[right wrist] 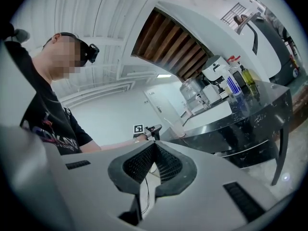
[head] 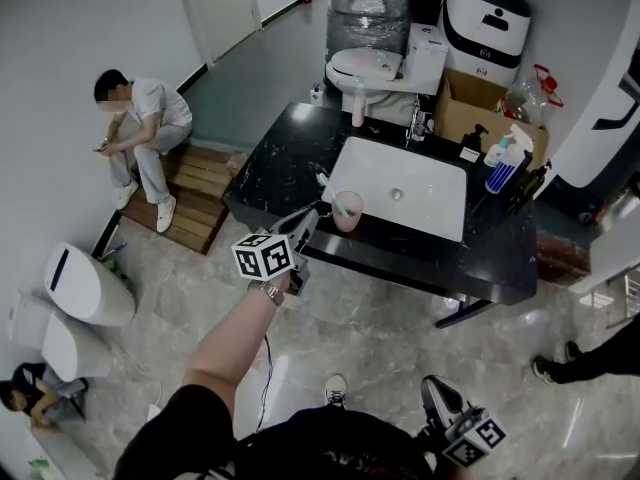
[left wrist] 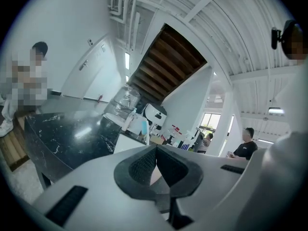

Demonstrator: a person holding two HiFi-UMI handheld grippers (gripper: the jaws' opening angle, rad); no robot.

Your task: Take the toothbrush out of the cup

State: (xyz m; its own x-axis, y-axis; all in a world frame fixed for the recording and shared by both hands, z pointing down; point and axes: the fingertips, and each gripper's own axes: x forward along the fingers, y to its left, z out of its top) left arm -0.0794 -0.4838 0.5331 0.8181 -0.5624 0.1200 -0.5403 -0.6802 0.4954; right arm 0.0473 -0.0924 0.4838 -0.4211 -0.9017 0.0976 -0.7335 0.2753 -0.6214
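Right gripper (head: 438, 400) held low by the body, well apart from the counter (head: 272, 173); jaws pressed together, nothing between them. Left gripper (head: 308, 220) reached out over the counter's front edge, tips just beside the cup (head: 348, 211); jaws likewise closed pad to pad, empty. Toothbrush (head: 336, 200) inside the cup, upper end leaning toward the left gripper. Cup upright on the narrow front strip of counter, between the front edge and the sink (head: 440, 230). Judged risks: closed jaws would push the brush or cup rather than take it, so must part before closing in; a sideways nudge could tip the cup off the front edge to the floor or into the sink; a light cup may ride up with the brush if pulled at a slant, with the right gripper too far off to steady it. Open room: bare counter left of the cup, free air above it. Bottles (head: 503, 158) at the far right corner, well apart. Seated person (head: 140, 133) far left, clear of the work.
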